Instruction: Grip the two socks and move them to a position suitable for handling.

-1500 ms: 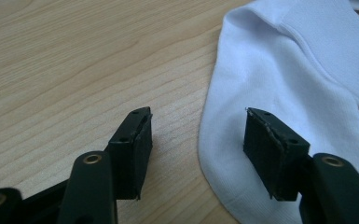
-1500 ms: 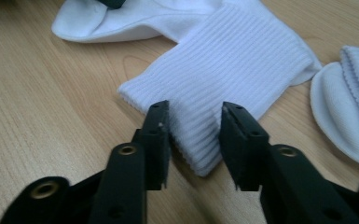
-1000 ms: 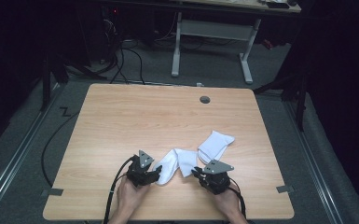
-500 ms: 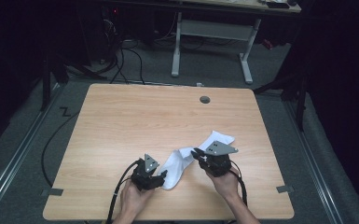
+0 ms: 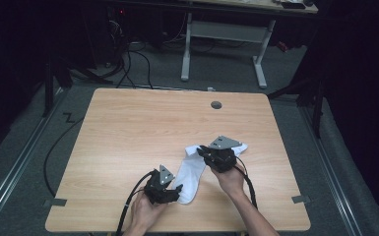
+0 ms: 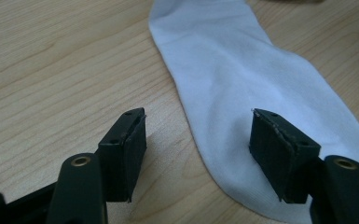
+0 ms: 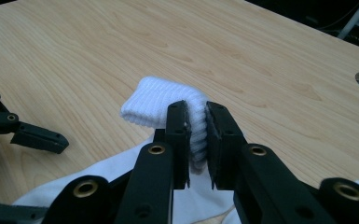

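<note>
Near the front edge of the table (image 5: 128, 123), the left gripper (image 5: 170, 192) sits low with its jaws apart; they have just been opening, and the toe of the sock (image 6: 242, 88) lies flat between them, not pinched; to its right, the right gripper (image 7: 196, 140) is clamped tight on the ribbed cuff; to fold well, keep the toe down and carry the cuff over slowly; since a second ago, the right gripper has lifted the cuff up and away.
</note>
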{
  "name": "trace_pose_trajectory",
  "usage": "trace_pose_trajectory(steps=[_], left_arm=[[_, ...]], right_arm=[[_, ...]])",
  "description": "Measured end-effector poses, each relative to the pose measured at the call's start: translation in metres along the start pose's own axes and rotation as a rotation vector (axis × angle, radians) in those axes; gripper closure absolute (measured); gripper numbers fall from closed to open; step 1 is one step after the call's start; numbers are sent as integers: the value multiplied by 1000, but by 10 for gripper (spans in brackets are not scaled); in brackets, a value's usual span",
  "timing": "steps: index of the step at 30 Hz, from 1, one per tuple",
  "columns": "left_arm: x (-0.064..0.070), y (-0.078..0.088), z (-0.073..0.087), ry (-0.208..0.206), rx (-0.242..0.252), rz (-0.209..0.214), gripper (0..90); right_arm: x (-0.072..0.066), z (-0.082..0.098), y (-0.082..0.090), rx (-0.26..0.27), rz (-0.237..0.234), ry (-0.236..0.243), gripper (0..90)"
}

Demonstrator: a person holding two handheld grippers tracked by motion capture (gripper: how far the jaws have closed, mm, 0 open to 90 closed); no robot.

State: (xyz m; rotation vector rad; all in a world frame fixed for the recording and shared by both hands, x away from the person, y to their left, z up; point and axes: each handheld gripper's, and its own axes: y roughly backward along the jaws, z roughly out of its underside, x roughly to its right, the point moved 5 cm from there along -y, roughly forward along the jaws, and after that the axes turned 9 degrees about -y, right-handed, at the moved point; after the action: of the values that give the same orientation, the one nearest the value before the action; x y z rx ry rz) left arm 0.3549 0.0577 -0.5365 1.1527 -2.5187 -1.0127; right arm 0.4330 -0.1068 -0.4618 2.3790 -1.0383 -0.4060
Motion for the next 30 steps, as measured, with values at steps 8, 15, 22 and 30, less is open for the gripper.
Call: trace_pose_trajectory(steps=[8,15,22,30], left_arm=[[-19,-13,-18,10,20,-67,397],[-20,-25,-17,-2,5,-76,388],[-21,-24,-16,29,-2,-72,354],[-21,-24,-15,50,-5,-72,347]], right_arm=[[8,-2,-9,-17,5,-27,799],[7,-7,-24,-29,-4,-51,792],[19,4,-52,-81,44,-117,770],[23,10,-78,-137,62,-154,671]])
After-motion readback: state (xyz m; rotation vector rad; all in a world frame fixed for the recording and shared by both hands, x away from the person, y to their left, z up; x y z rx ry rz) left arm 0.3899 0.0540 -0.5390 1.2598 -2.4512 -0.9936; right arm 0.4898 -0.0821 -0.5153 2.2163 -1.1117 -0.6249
